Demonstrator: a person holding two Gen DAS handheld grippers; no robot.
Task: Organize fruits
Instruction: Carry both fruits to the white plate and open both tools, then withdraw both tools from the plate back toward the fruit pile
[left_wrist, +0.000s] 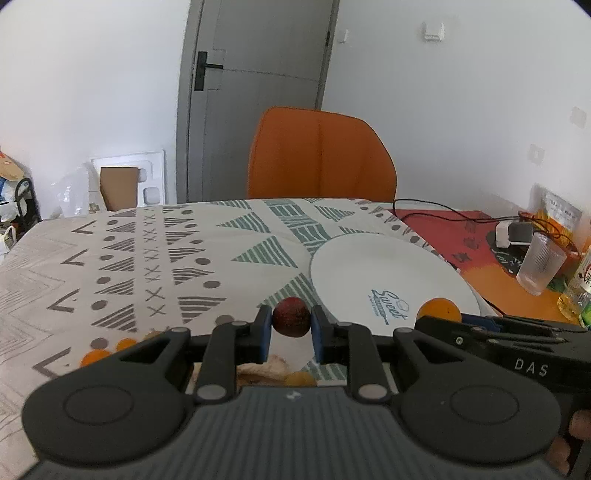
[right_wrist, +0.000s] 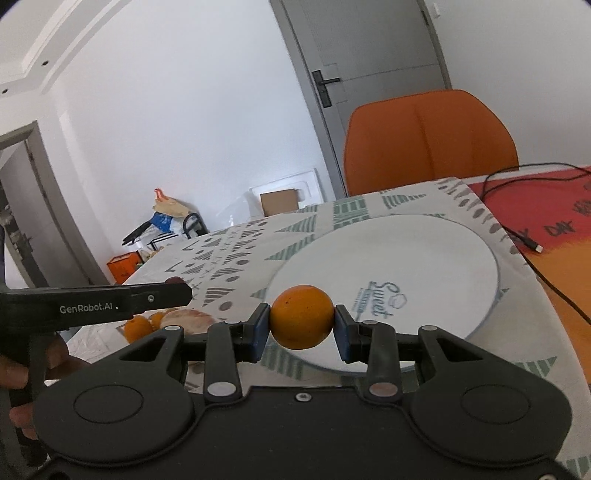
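Note:
In the left wrist view my left gripper (left_wrist: 291, 324) is shut on a small dark red fruit (left_wrist: 291, 316), held above the patterned tablecloth (left_wrist: 155, 254) just left of the white plate (left_wrist: 376, 273). My right gripper (right_wrist: 301, 326) is shut on an orange (right_wrist: 301, 316), held over the near rim of the white plate (right_wrist: 406, 258). The same orange (left_wrist: 439, 309) shows at the right in the left wrist view. The plate bears the word "Sweet" and nothing lies on it. More small oranges (right_wrist: 138, 328) and a pale fruit (right_wrist: 186, 317) lie on the cloth at the left.
An orange chair (left_wrist: 319, 155) stands behind the table. To the right lie a red-orange mat (left_wrist: 480, 258), a black cable (right_wrist: 524, 236), a ribbed glass (left_wrist: 541, 264) and a bottle (left_wrist: 580, 291). A grey door (left_wrist: 255, 92) and boxes stand at the back wall.

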